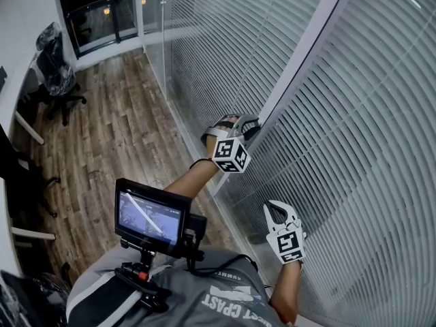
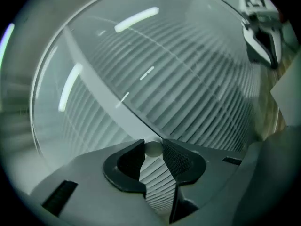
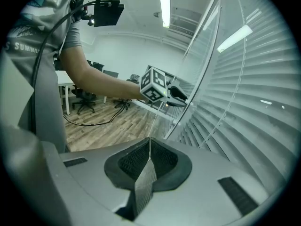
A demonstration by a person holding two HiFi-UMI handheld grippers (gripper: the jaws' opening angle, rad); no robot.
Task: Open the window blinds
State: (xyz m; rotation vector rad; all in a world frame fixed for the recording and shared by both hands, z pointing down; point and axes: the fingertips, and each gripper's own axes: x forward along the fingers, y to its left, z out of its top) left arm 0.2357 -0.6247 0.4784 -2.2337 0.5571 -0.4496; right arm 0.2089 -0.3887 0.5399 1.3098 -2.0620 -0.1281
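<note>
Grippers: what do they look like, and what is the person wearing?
The left gripper and right gripper are pale grey, each carrying a white cube with black square markers. Their pads are dark and cross-hatched. The person wears a grey short-sleeved T-shirt with white lettering.

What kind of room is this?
Probably an office: black swivel chairs stand on a wood floor, and long walls are covered by slatted blinds.

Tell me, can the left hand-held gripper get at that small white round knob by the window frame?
Likely yes: the left hand-held gripper has the small white round knob clamped between its jaws, with nothing in the way.
</note>
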